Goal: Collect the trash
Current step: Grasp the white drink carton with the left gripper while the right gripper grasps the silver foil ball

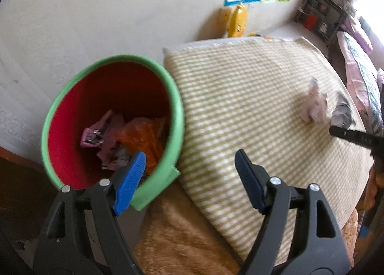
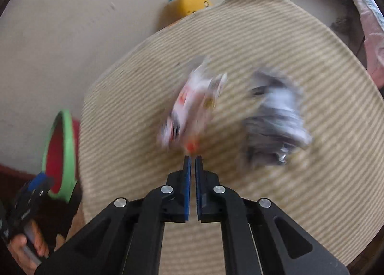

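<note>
Right gripper (image 2: 192, 158): the jaws stand nearly together, a thin slit between the blue pads, with nothing between them. The tips sit at lower centre of the right wrist view, just short of the near end of the pink wrapper (image 2: 192, 104); contact cannot be confirmed because the view is motion-blurred.

Left gripper (image 1: 190, 167): the jaws stand wide apart and hold nothing. One pad overlaps the near rim of the bin (image 1: 177, 106), at left of the left wrist view. The bin already holds pink and orange scraps at its bottom.

Step in hand, as judged: the right gripper is approaching the next piece of trash, while the left gripper waits at the bin after what looks like a drop. The next move calls for the right jaws to spread before closing, since the present slit appears too narrow to take the crumpled wrapper.

Trash: the wrapper lies on the striped mat (image 2: 264, 34), centre of the right wrist view. Its long axis runs from lower left to upper right, the near end pointing toward the gripper tips. A grey crumpled wad (image 2: 276, 116) lies just beside it, at right, with no clear long axis. In the left wrist view both pieces appear at far right, well apart from the bin.
</note>
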A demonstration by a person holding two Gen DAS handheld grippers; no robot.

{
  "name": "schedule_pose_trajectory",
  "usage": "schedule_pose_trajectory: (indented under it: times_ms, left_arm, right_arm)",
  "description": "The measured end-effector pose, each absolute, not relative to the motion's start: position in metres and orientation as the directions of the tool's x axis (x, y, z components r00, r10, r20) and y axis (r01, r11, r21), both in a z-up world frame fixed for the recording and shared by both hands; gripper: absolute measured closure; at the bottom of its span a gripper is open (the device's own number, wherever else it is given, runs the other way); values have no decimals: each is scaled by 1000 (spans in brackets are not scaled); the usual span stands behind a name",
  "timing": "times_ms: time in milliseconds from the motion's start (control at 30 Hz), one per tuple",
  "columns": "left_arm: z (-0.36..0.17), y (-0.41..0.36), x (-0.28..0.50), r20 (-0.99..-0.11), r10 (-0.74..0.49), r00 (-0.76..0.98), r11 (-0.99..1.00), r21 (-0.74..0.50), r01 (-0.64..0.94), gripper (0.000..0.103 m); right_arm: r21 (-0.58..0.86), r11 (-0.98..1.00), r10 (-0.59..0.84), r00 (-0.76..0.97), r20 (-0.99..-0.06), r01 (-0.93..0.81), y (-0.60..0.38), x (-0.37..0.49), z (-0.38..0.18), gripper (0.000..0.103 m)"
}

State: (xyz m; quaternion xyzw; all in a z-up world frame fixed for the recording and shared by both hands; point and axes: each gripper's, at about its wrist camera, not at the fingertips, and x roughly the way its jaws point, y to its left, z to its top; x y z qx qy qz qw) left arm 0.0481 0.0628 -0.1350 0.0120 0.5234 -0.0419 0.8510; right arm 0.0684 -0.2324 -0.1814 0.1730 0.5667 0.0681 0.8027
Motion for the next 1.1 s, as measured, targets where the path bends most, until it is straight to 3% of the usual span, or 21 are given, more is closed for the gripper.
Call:
schedule_pose_trajectory:
  times_ms: [67, 133, 200, 233, 400, 500, 567, 633, 933, 1100]
  left_arm:
    - [-136, 59, 47, -890, -54, 453, 996, -14, 92, 29]
    - [-137, 56, 47, -889, -53, 455, 995, -7, 101, 29]
    - [-138, 54, 47, -889, -47, 456, 994, 3, 108, 29]
    - [-139, 53, 48, -889, -44, 456, 994, 8, 111, 29]
    - [-150, 42, 48, -899, -42, 436, 992, 17, 129, 29]
    - [-155, 26, 49, -901, -52, 431, 982, 31, 184, 29]
    - [-157, 12, 52, -903, -62, 426, 976, 36, 217, 29]
    - [-157, -7, 59, -899, -72, 432, 969, 40, 245, 29]
    - [-146, -115, 91, -858, -100, 504, 936, 90, 339, 29]
    - [-153, -159, 96, -854, -94, 512, 911, 133, 390, 29]
  right_arm:
    - [376, 922, 307, 411, -858, 95, -237, 53, -168, 81]
    - [377, 920, 283, 480, -830, 110, -246, 43, -155, 54]
    - [318, 934, 178, 559, -809, 162, -263, 36, -139, 48]
    - [295, 938, 143, 568, -810, 184, -269, 36, -138, 39]
    - [209, 917, 3, 520, -854, 339, -313, 58, -156, 34]
    - [116, 918, -80, 462, -883, 380, -328, 74, -172, 26]
    - [99, 914, -86, 426, -901, 394, -339, 75, -184, 30]
    - [101, 907, -85, 412, -907, 409, -348, 71, -194, 63]
    - [331, 838, 20, 581, -813, 434, -342, -15, -171, 64]
    - [389, 830, 79, 606, -791, 399, -314, -45, -170, 64]
